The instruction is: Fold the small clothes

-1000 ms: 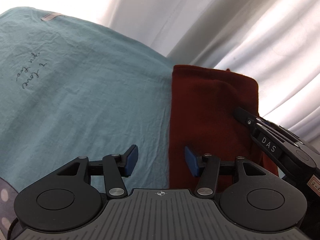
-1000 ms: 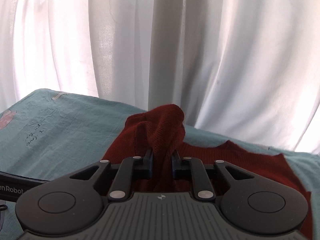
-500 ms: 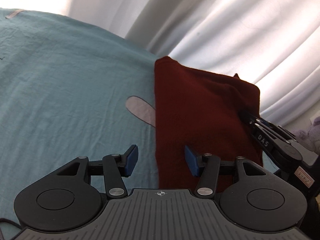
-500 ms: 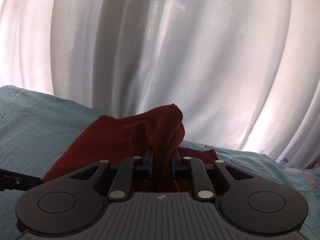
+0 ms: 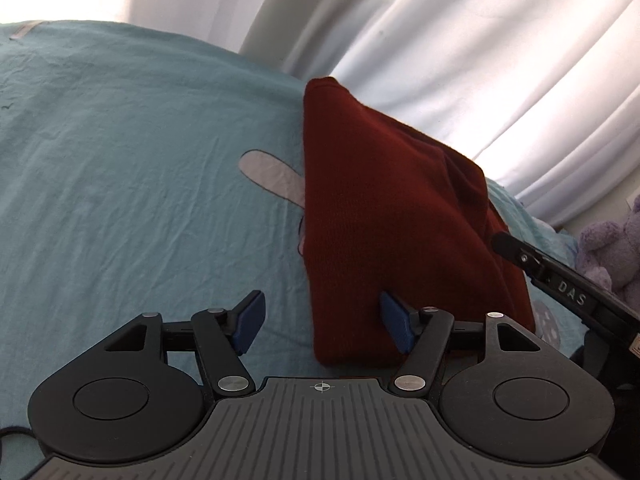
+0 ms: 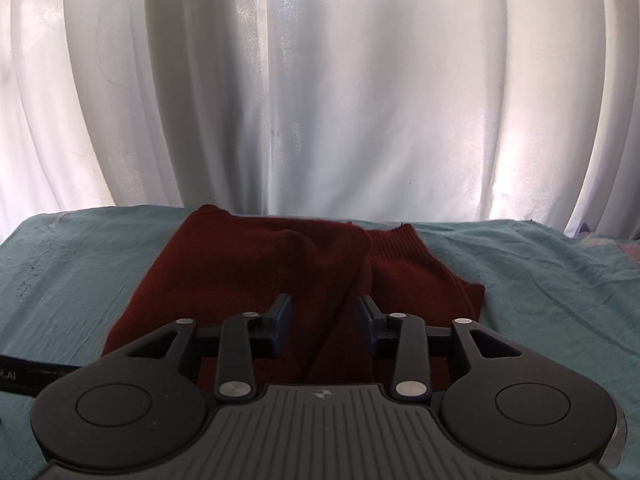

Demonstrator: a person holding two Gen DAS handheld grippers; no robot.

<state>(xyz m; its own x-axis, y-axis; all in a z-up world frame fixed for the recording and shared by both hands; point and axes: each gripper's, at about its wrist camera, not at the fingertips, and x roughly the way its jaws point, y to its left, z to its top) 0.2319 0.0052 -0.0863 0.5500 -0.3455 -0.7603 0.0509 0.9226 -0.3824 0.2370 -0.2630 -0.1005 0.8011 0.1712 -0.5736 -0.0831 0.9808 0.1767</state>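
Dark red knit garment (image 6: 280, 276) lies folded on the teal bedsheet (image 5: 120, 184). Right gripper (image 6: 324, 322) has just been opening, fabric loose between its jaws; left gripper (image 5: 322, 322) has widened too, gripping nothing.

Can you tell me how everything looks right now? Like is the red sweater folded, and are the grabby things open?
Red sweater: folded over, lying on the bed, not held.
Left hand-held gripper: open, its jaws have just been opening wider; sweater edge between them, not pinched.
Right hand-held gripper: open, its jaws have just been opening; sweater below them.
Blue bedsheet: spread out, wrinkled.
White curtain: drawn shut.
Purple plush toy: sitting at the side.
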